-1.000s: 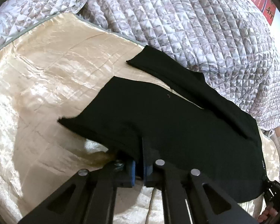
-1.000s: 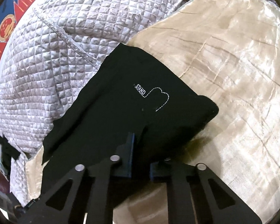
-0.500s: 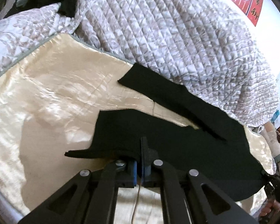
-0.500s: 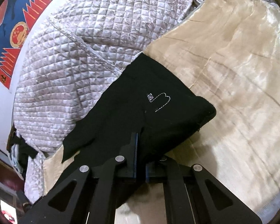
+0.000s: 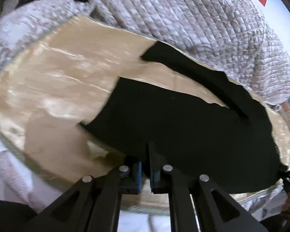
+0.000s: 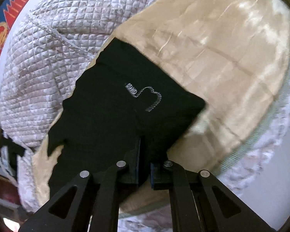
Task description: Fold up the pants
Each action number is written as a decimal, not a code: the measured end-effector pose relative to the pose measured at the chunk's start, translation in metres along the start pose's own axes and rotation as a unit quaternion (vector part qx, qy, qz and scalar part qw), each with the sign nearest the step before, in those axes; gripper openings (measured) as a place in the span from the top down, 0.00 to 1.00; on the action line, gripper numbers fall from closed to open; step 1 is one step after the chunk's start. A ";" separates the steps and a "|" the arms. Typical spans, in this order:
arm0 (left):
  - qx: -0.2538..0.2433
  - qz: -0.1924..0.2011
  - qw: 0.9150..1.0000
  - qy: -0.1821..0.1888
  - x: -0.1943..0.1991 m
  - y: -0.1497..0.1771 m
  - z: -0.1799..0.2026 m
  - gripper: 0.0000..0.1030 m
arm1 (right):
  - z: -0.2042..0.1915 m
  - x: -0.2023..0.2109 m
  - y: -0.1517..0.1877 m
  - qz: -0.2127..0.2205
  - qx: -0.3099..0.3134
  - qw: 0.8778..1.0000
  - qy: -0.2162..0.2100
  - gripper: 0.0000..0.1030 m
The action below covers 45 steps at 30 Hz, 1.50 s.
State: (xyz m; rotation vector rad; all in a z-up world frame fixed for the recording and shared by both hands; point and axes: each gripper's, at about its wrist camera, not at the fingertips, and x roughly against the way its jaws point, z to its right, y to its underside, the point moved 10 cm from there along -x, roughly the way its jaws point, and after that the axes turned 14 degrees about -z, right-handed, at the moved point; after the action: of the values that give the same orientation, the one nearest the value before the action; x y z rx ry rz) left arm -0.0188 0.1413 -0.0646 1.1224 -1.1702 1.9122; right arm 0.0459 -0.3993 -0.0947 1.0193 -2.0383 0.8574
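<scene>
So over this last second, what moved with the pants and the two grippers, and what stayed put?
Both grippers pulled back toward the bed's near edge, dragging the black pants across the gold satin cover; the bed edge now shows in both views. The left gripper and right gripper stay shut on the pants' near edge. The legs stay splayed apart, and the quilted blanket has not moved.

From my left wrist feed, the near edge of the black pants [image 5: 183, 127] disappears between the fingers of the left gripper [image 5: 146, 171], so I can't see how much cloth is pinched, and the satin sheet [image 5: 67, 73] is smeared by motion blur. On the right wrist feed, the white stitched logo [image 6: 145, 96] is too blurred for me to read, the pants' edge is hidden inside the right gripper [image 6: 145, 172], and the wall poster [image 6: 2, 31] is cut by the frame.
</scene>
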 end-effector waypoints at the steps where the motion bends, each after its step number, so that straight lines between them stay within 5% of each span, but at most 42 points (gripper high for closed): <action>1: 0.007 0.001 1.000 -0.002 0.005 0.001 -0.004 0.89 | 0.004 0.006 0.003 0.006 0.000 1.000 0.015 0.83; 6: 0.014 0.042 0.996 -0.076 0.038 -0.012 -0.019 0.84 | 0.015 0.055 -0.006 0.099 0.018 0.989 0.112 0.76; 9: -0.001 0.064 0.996 -0.065 0.049 -0.028 -0.007 0.73 | -0.010 0.064 -0.017 0.132 0.079 0.981 0.120 0.73; 16: -0.087 0.022 0.996 -0.009 0.007 -0.046 0.063 0.70 | -0.073 -0.007 -0.022 0.040 0.206 0.972 0.105 0.72; 19: -0.104 -0.009 0.994 -0.042 -0.028 -0.044 0.064 0.70 | -0.054 -0.039 -0.021 -0.003 0.200 0.968 0.151 0.72; 21: -0.100 -0.037 0.993 -0.056 -0.047 -0.037 0.054 0.70 | -0.048 -0.038 -0.023 0.002 0.187 0.974 0.131 0.72; 26: -0.110 -0.021 0.992 -0.050 -0.037 -0.048 0.064 0.70 | -0.065 -0.022 -0.031 0.035 0.207 0.967 0.143 0.69; 32: -0.155 -0.015 0.987 -0.045 -0.042 -0.070 0.097 0.64 | -0.119 -0.053 -0.035 0.002 0.263 0.957 0.120 0.58; 37: -0.137 -0.016 0.986 -0.092 -0.062 -0.083 0.071 0.64 | -0.122 -0.076 -0.046 -0.004 0.284 0.948 0.142 0.56; 45: -0.096 -0.006 0.990 -0.103 -0.060 -0.090 0.043 0.64 | -0.092 -0.062 -0.065 0.023 0.228 0.964 0.136 0.56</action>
State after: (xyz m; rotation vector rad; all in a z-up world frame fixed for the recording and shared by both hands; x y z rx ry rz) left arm 0.0972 0.1353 -0.0733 1.2393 -1.4235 1.6639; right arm 0.1550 -0.3332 -0.0785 1.0250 -1.6722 1.4518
